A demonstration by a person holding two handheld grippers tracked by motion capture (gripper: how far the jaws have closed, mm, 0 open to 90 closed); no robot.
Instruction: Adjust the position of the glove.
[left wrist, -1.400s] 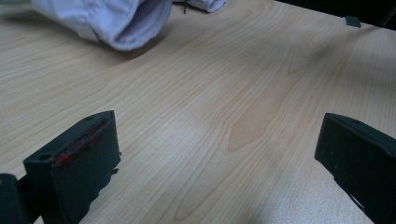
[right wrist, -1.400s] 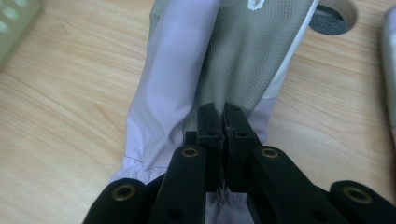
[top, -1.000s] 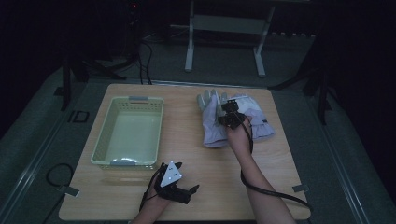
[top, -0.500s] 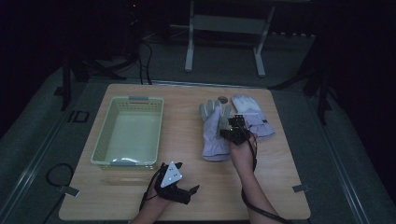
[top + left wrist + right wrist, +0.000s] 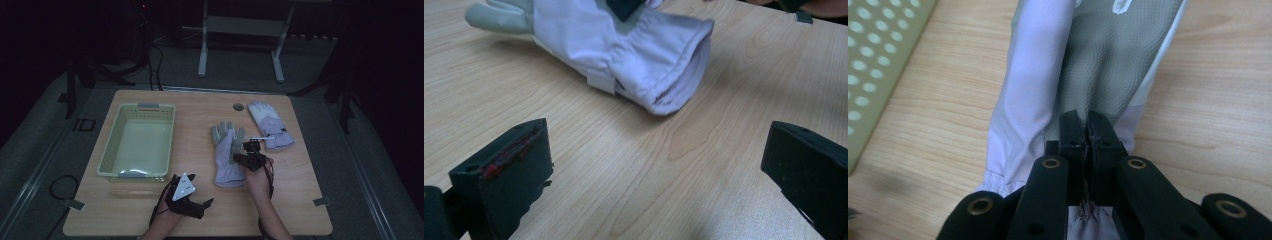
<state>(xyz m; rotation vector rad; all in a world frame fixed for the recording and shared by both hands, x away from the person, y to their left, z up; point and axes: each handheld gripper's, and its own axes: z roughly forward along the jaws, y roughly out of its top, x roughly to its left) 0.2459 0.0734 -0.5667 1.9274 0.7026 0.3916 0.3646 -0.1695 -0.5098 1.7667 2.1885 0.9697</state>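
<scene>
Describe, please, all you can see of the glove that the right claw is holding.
The glove is a padded winter glove of pale lilac fabric with a grey textured palm patch and grey fingers. It lies flat on the wooden table, palm up, fingers pointing away from the person, cuff open toward them. The right claw is shut on its edge near the cuff. It lies apart from the basket and the second glove.

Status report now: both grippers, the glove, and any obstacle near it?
Right gripper shut on near glove. Left gripper open, idle on table. Second glove lies beside. Basket apart at left, nothing blocking.
</scene>
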